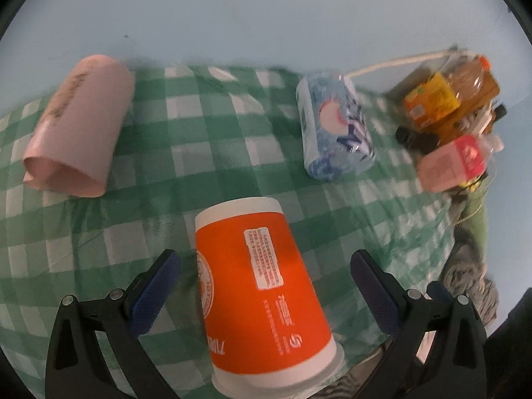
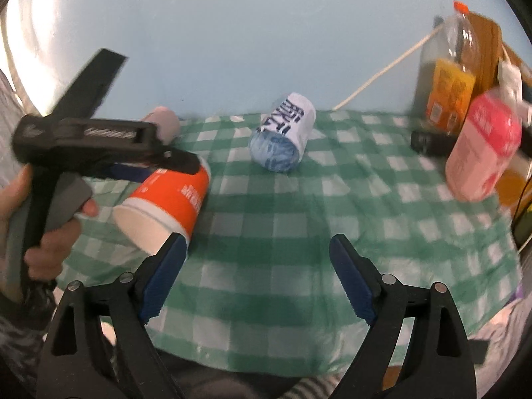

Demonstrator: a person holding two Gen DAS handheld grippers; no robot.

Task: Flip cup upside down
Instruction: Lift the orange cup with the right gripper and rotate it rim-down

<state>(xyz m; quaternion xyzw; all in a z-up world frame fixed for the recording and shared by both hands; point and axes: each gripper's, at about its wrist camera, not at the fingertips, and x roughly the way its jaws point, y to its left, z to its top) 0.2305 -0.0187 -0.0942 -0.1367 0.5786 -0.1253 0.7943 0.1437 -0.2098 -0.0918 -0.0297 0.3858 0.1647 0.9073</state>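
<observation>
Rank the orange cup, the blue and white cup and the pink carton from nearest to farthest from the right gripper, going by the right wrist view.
1. The orange cup, lying on its side at the left, by the right gripper's left finger.
2. The blue and white cup, on its side, mid-cloth ahead.
3. The pink carton, far right edge.

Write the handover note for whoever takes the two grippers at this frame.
Left gripper: open, jaws either side of the orange-and-white paper cup, not clamped.
Right gripper: open, holds nothing, over the green checked cloth.
The cup lies tilted on its side near the cloth's front edge; which end is the mouth is unclear.
Done: left gripper lined up around the cup.
Left: close on it, lift, set it mouth down.
</observation>
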